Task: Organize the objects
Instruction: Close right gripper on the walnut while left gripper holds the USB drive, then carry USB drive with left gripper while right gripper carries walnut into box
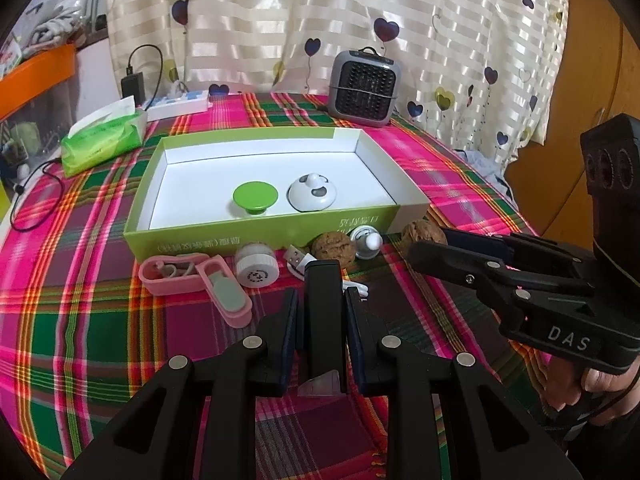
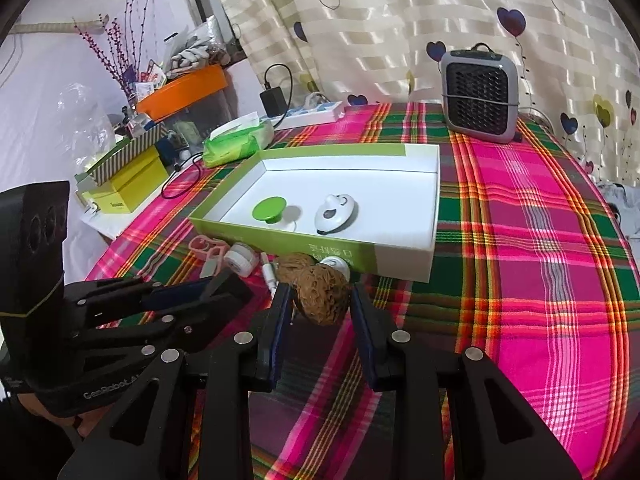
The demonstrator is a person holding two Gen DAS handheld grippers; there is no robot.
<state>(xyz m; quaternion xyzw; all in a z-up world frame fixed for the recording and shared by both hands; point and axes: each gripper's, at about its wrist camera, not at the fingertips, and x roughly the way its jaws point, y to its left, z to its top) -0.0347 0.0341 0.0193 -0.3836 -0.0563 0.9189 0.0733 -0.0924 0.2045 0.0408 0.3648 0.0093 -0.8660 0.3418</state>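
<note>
The right gripper (image 2: 320, 304) holds a walnut (image 2: 322, 300) between its blue pads, just in front of the green-and-white box (image 2: 404, 262). The left gripper (image 1: 322, 312) is closed narrow on a black rectangular object (image 1: 322, 308), upright between its fingers – its clear wedge-shaped lower end shows only in the left wrist view.

Inside the box lie a green round knob (image 1: 255, 197) and a white dome-shaped piece with grey spots (image 1: 312, 194), side by side near the front wall. Along the outside of that wall, on the plaid tablecloth (image 2: 540, 240), sit a pink holder (image 1: 176, 276), a white round cap (image 1: 256, 266), a white USB plug (image 1: 298, 259), a second walnut (image 1: 333, 246) and a small white knob (image 1: 366, 244).

The left view shows the right gripper from the side, reaching in from the right – the held walnut (image 1: 423, 233) peeks out behind its tips. The right view alone shows the yellow boxes (image 2: 124, 184) and an orange tray (image 2: 184, 88) off the table's left edge. Both views show a grey fan heater (image 2: 482, 94), a green tissue pack (image 1: 102, 140) and a heart-print curtain (image 1: 320, 20) behind.
</note>
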